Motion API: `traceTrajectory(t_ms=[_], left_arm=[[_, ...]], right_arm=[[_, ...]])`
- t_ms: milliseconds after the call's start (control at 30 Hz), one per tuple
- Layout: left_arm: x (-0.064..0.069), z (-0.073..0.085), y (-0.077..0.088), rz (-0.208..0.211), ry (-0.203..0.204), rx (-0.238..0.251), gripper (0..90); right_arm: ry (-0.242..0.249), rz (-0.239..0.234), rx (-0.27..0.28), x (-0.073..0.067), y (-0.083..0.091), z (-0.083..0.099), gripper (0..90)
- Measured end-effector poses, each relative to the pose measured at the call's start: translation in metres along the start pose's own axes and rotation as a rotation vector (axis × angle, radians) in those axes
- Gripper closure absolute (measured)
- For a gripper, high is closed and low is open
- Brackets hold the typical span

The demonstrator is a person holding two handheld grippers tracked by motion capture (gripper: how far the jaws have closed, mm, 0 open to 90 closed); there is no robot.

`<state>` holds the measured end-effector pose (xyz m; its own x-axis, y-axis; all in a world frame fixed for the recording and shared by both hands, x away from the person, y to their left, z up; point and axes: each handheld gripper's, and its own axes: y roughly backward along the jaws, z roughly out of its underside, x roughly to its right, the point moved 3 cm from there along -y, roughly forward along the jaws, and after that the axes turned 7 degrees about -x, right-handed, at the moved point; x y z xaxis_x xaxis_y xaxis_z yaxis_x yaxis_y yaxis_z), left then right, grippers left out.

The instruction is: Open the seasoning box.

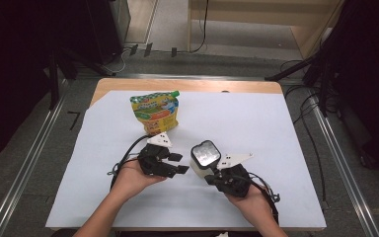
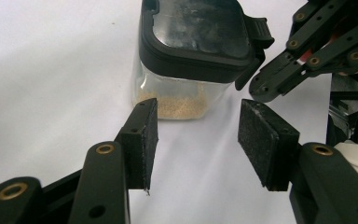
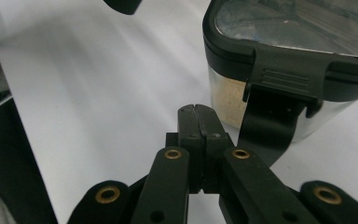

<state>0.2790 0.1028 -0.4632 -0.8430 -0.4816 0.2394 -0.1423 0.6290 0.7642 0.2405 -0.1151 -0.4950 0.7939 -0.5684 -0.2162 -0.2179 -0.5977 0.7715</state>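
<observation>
A clear square container (image 1: 205,157) with a black clip-on lid stands on the white sheet, with tan granules (image 2: 177,105) on its bottom. My left gripper (image 1: 179,163) lies just left of it, pointing at it, open with nothing between the pads (image 2: 200,135). My right gripper (image 1: 210,177) reaches in from the lower right, jaws shut and empty. Its tip (image 3: 198,110) sits close beside the container's (image 3: 289,46) side latch (image 3: 279,79); I cannot tell if they touch. The left gripper view shows that tip (image 2: 261,88) next to the latch.
A yellow and green spouted pouch (image 1: 156,112) with a green cap stands at the back of the white sheet (image 1: 256,118). The sheet covers a wooden table (image 1: 187,85). Cables and stands lie on the floor around it.
</observation>
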Motion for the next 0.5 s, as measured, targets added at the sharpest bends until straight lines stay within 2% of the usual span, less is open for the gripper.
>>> traceTrajectory(t_ms=[367, 500], left_arm=[[-0.0029, 0.0011, -0.0014, -0.002, 0.0, -0.002, 43.9], [-0.0038, 0.0014, -0.0021, -0.005, -0.003, -0.001, 43.0]], right_arm=[[-0.002, 0.008, 0.007, 0.0023, 0.0003, 0.0004, 90.0], [-0.018, 0.018, 0.005, 0.0076, 0.0033, 0.0022, 90.0]])
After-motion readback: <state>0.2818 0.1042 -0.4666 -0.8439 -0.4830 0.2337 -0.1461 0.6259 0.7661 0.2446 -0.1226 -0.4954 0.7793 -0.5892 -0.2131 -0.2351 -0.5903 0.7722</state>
